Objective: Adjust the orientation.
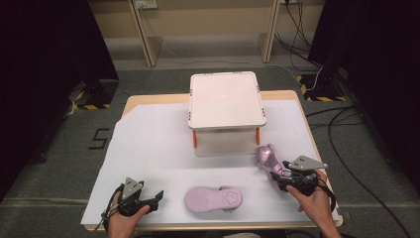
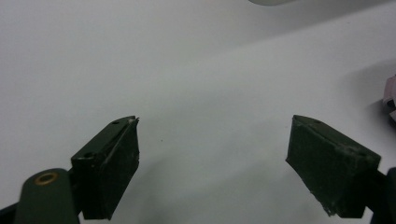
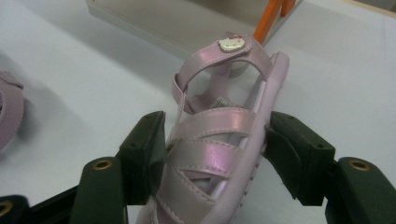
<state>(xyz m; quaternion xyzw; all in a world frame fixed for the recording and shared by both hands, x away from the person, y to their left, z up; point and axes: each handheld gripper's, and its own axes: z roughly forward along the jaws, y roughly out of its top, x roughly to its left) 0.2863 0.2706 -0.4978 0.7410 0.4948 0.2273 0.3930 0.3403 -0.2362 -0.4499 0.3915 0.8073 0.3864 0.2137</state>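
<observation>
Right claw [image 3: 215,154] pinching pink sandal [image 3: 219,140], cat badge [image 3: 232,44] visible close-up

Shiny pink strappy sandal [image 3: 219,140] held off the table near a low shelf leg, matching pink sandal [image 1: 213,199] lying sole-up at the table's front edge

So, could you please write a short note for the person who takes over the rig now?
Right gripper: shut on the pink sandal, held near the front right corner of the white two-tier rack.
Left gripper: open, holding nothing, low over the white sheet.
Second pink sandal: sole up on the sheet, at the front edge.
Done: one sandal gripped.
Left: probably set both sandals on the rack.
</observation>
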